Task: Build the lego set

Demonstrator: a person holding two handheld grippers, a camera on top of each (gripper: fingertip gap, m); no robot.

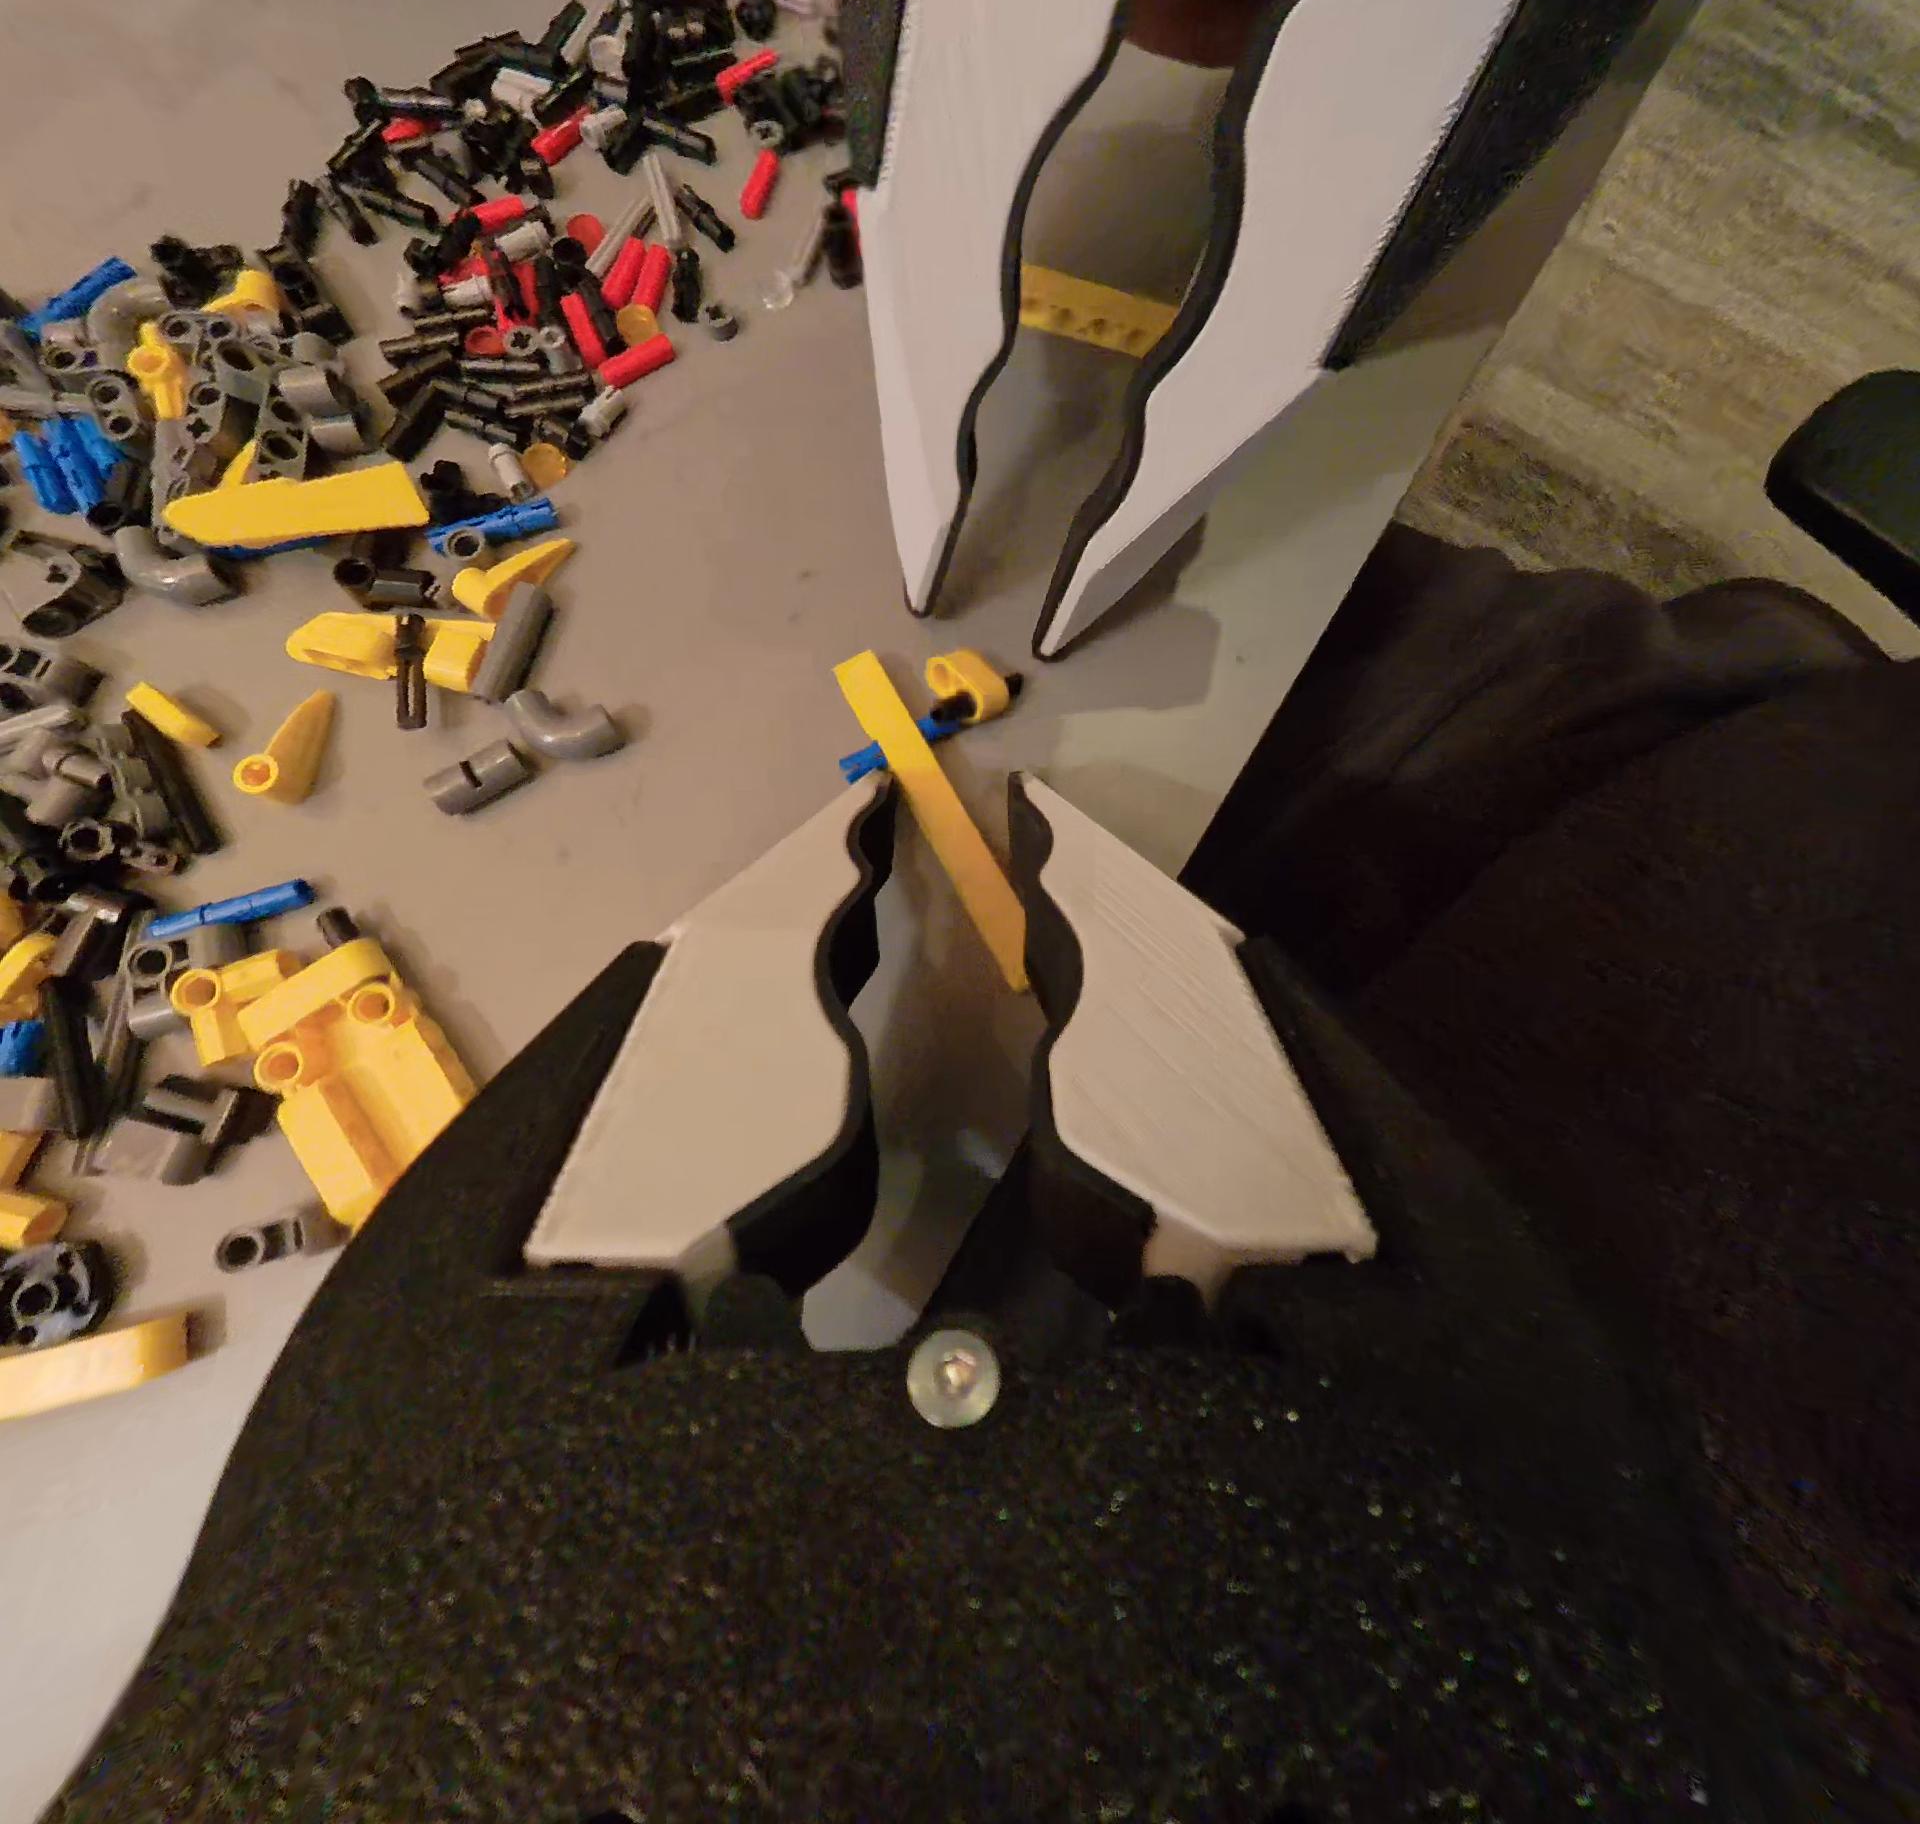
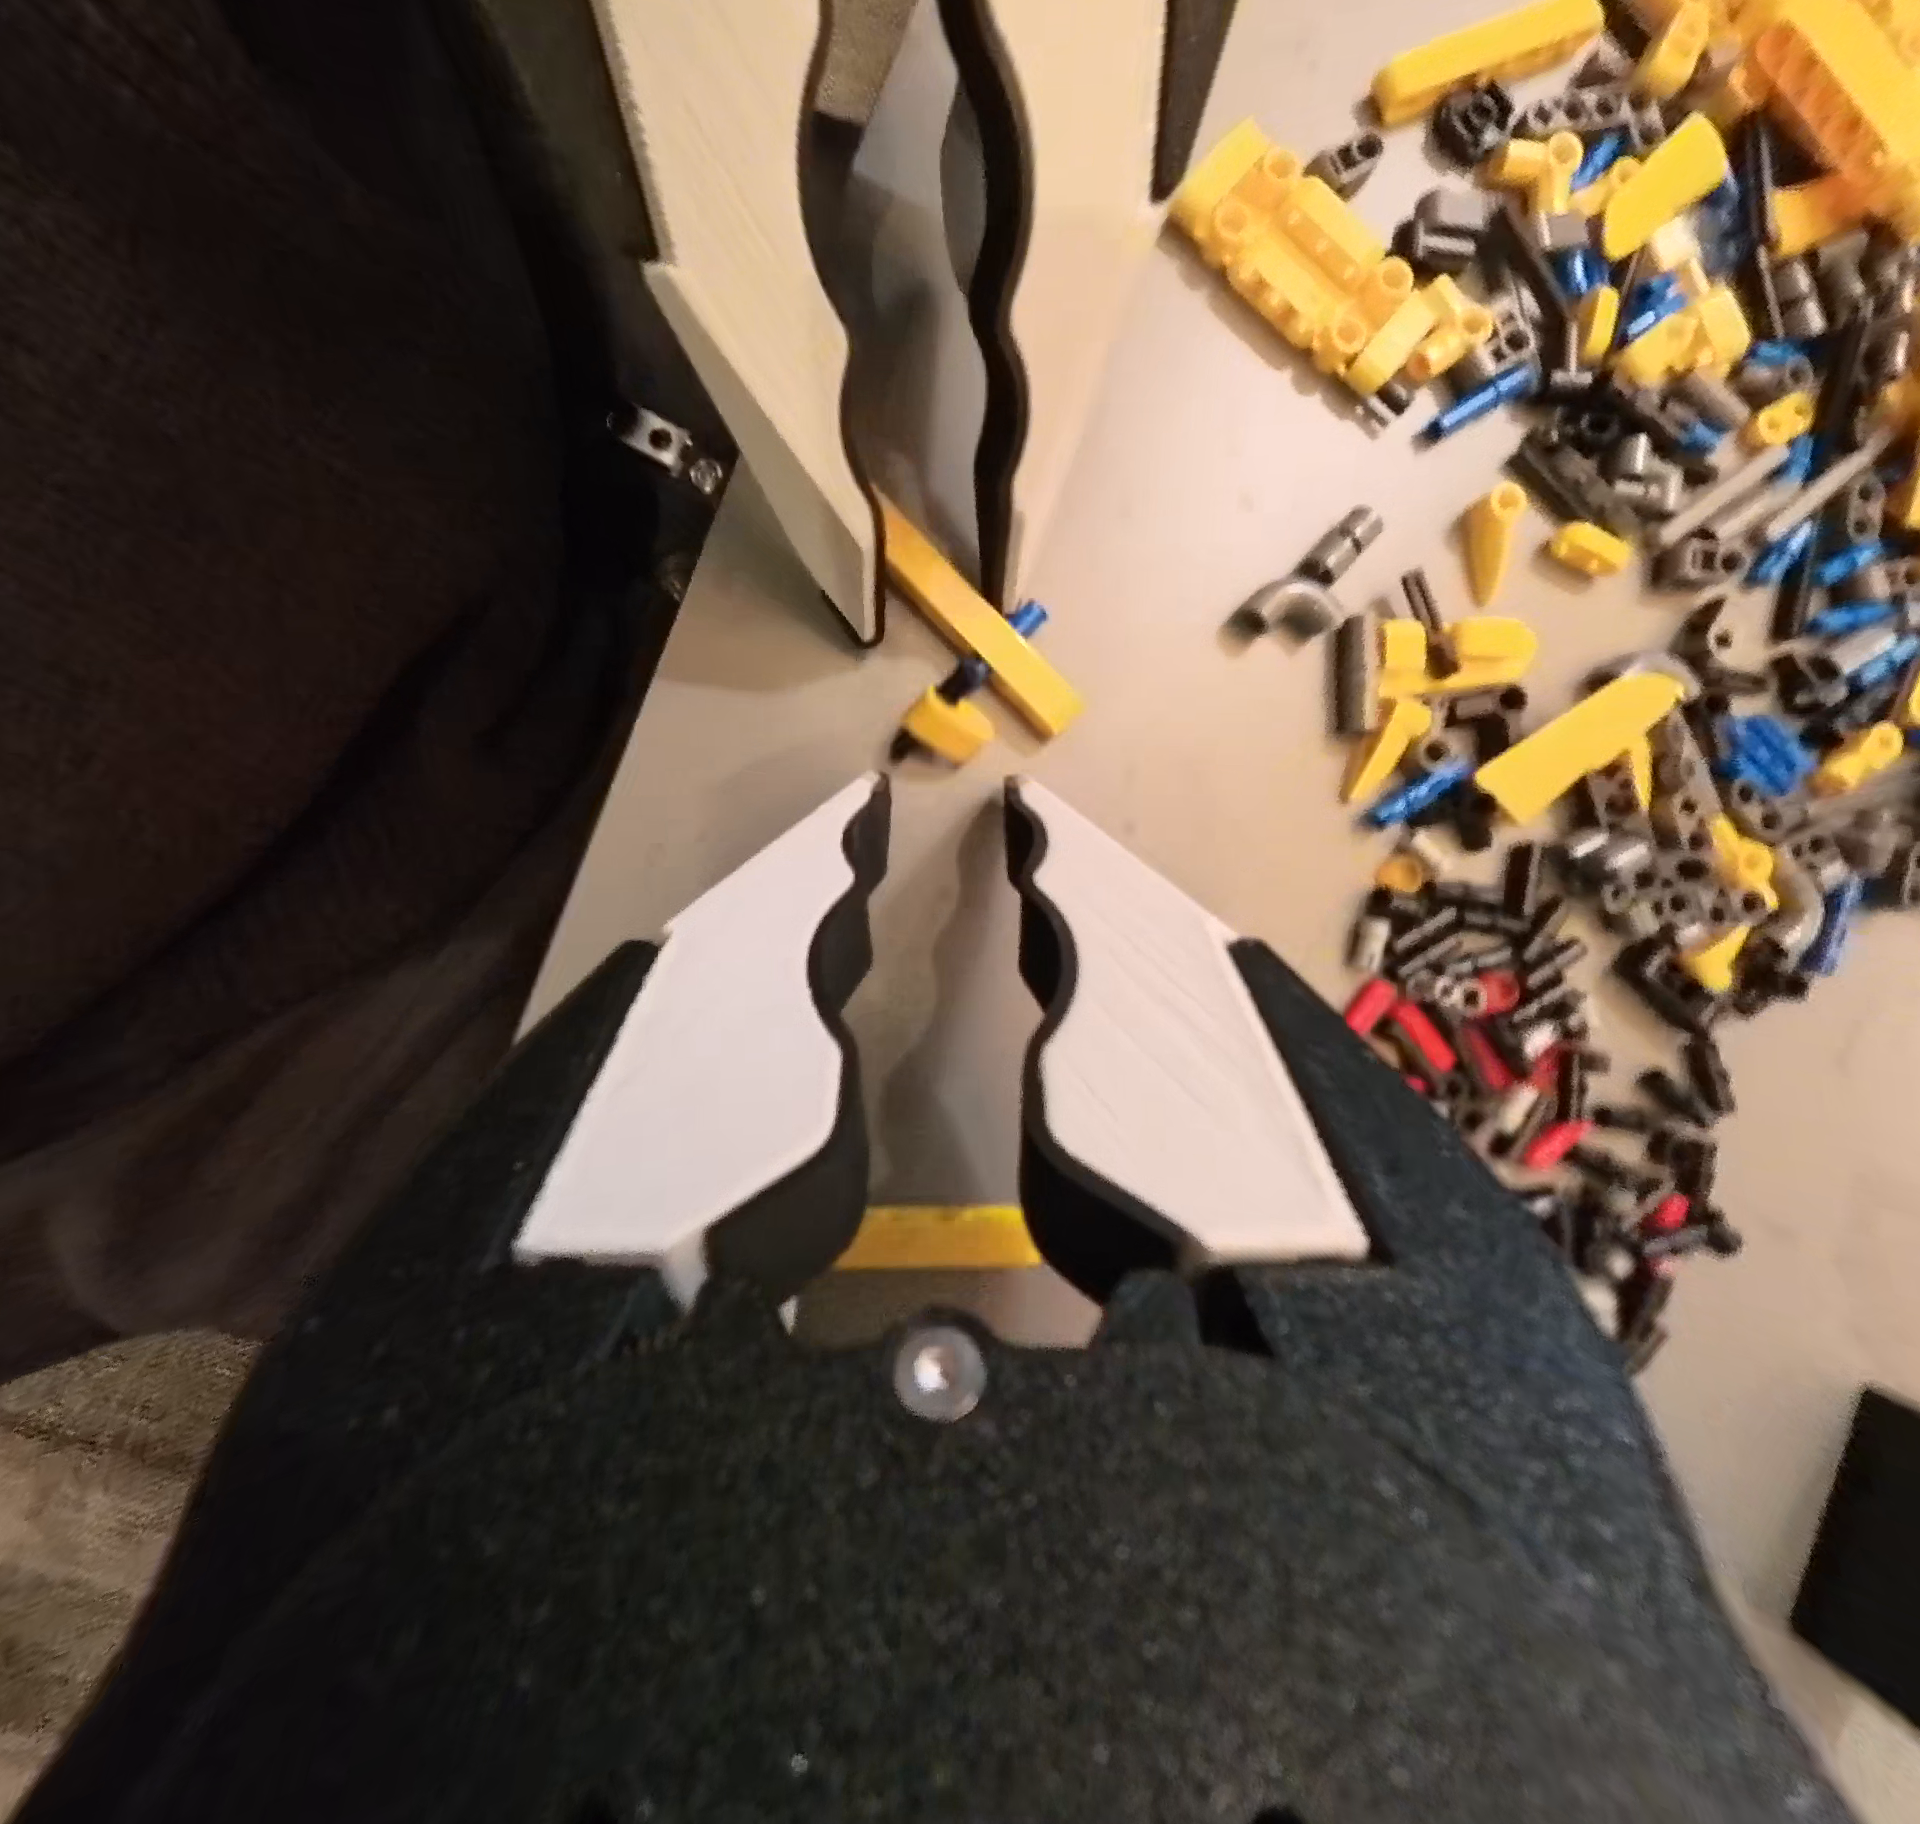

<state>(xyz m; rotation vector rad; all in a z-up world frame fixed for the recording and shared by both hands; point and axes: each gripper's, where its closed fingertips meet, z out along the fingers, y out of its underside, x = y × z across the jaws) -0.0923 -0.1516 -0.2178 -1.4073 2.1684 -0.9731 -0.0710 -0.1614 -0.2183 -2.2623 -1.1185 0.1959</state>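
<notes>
Left gripper (image 1: 951,782): white fingers with wavy black pads, low centre of the left wrist view; they stand a little apart with a long flat yellow plastic beam (image 1: 935,818) between them. The beam's near end lies against the right pad; whether it is truly pinched, I cannot tell.
Yellow beam: slants up and left past the fingertips; in the right wrist view (image 2: 977,657) it pokes out below the far gripper's tips.
Blue pin (image 1: 868,758): a short blue plastic peg crossing the beam, joined to a small yellow connector with a black peg (image 1: 968,683) just above.
Right gripper (image 2: 945,787): fingers apart, nothing between the tips, just below the small yellow connector (image 2: 945,730); a second yellow beam (image 2: 935,1237) lies on the table behind its fingers.
Table (image 1: 707,569): plain grey top.
Loose parts (image 1: 312,486): yellow, black, red, grey and blue plastic building pieces spread over the left half of the left wrist view, the right side (image 2: 1610,527) of the other.
Dark cloth (image 1: 1610,1047): at right, beyond the table edge.
</notes>
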